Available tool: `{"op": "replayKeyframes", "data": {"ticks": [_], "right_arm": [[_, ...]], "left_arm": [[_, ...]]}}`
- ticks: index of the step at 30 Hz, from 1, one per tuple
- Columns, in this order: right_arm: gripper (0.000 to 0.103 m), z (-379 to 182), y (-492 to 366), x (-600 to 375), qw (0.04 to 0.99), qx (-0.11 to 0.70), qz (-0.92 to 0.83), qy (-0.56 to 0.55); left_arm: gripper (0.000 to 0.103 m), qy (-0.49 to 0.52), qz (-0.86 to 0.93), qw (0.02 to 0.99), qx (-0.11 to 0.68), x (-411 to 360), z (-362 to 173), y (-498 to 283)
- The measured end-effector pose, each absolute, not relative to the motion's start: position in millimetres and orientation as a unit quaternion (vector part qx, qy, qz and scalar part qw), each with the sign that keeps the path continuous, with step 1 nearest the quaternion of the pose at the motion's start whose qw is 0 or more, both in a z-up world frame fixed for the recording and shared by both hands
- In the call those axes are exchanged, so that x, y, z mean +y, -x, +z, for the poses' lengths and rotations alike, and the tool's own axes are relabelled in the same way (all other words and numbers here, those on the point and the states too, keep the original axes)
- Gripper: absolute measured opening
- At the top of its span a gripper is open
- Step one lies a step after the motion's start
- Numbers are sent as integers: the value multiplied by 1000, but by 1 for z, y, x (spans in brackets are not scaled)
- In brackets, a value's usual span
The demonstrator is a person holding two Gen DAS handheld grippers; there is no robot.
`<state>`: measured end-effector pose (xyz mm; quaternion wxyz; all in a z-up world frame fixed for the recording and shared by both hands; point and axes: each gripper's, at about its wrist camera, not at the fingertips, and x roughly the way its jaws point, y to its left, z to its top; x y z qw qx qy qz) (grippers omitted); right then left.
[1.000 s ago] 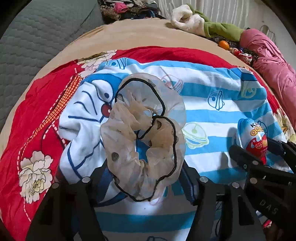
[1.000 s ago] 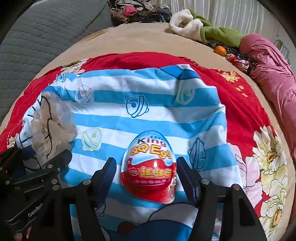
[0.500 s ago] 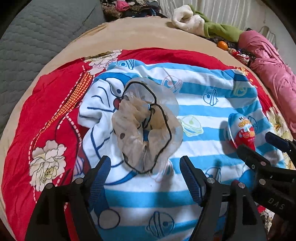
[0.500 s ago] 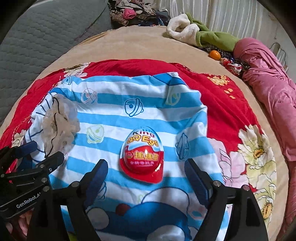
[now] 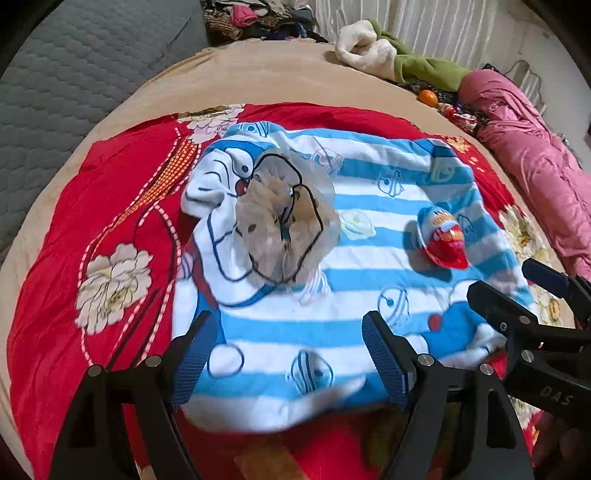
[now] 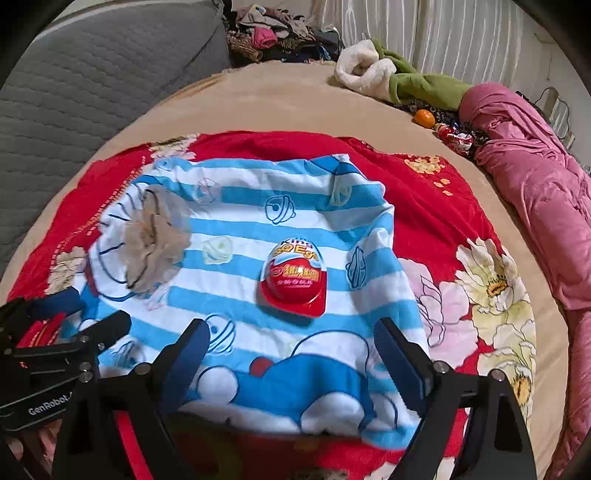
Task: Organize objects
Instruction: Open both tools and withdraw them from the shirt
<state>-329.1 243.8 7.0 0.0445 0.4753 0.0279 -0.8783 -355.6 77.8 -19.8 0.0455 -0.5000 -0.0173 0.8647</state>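
Observation:
A sheer beige scrunchie [image 5: 284, 218] with black trim lies on the left part of a blue-and-white striped cartoon towel [image 5: 369, 266]. A red and white toy egg [image 5: 443, 240] lies on the towel's right part. Both also show in the right wrist view, the scrunchie [image 6: 151, 236] at left and the egg [image 6: 295, 280] in the middle. My left gripper [image 5: 288, 350] is open and empty, over the towel's near edge. My right gripper [image 6: 291, 354] is open and empty, just short of the egg.
The towel lies on a red floral cloth [image 5: 92, 221] spread over a beige bed [image 5: 258, 74]. A pink quilt [image 6: 535, 184], a green and white garment [image 6: 406, 77], an orange [image 6: 424, 117] and a clothes pile [image 6: 280, 33] lie at the far side.
Both grippers have pulled back and up from the towel. The scrunchie, earlier between my left fingers, and the egg, earlier between my right fingers, now lie free further ahead.

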Motion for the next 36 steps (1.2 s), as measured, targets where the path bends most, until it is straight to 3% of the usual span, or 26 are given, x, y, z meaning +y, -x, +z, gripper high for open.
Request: {"op": "replayKeyframes", "data": {"ticks": [14, 23, 36], "right_arm": [[98, 31, 268, 236, 66, 21, -886, -458], [101, 56, 232, 245, 75, 1, -898, -434], [102, 87, 189, 253, 85, -13, -914, -396]], "left_arm": [[88, 484, 872, 67, -32, 71, 6, 298], [100, 457, 886, 67, -40, 69, 27, 261], [101, 414, 906, 77, -36, 72, 54, 218]]}}
